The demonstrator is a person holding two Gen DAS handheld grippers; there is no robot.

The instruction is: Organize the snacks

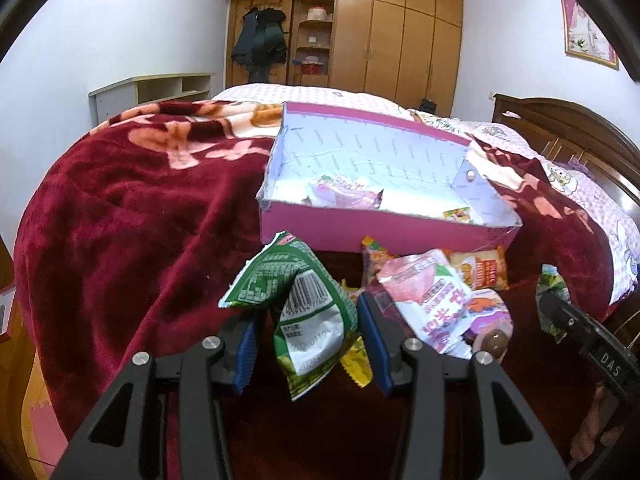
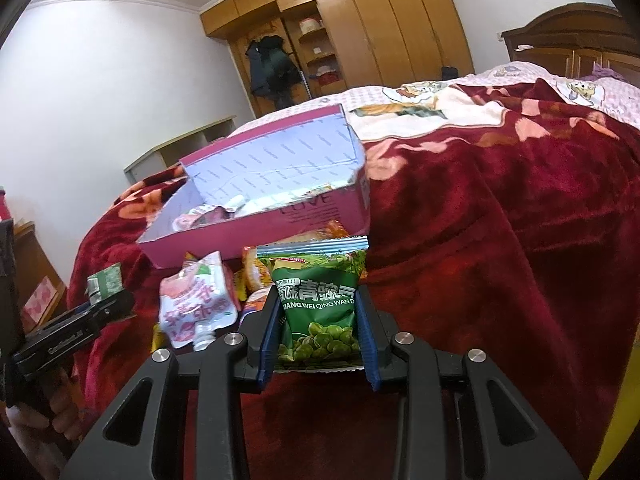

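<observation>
Since both of my grippers carry a green pea packet each, I read this as the carry toward the pink box (image 1: 384, 232), which sits open on the red blanket (image 1: 132, 208) just behind the loose pile. My right gripper (image 2: 318, 330) has its blue pads pressed against the sides of its green pea packet (image 2: 318, 312), face toward the camera, so the front reads plainly: "WEI QING WAN" in white Latin letters under large Chinese characters, with peas pictured below. My left gripper (image 1: 306, 342) has its own green packet (image 1: 296, 296) between the jaws, back side out, showing a barcode and a printed date I can only partly make out; the packet is crumpled and seems pinched against one pad, though I cannot tell how firmly.

Between the grippers and the box lie the snacks not yet sorted: a pink pouch (image 1: 432, 300) with red Chinese lettering, an orange packet (image 1: 482, 270), and a yellow wrapper (image 1: 356, 364). Inside the box I see another pink pouch (image 1: 344, 194) and a small colourful packet (image 1: 458, 214). The box front carries the word "LOVE" (image 2: 306, 204). The right gripper's body, seen from the left camera, is marked "DAS".
</observation>
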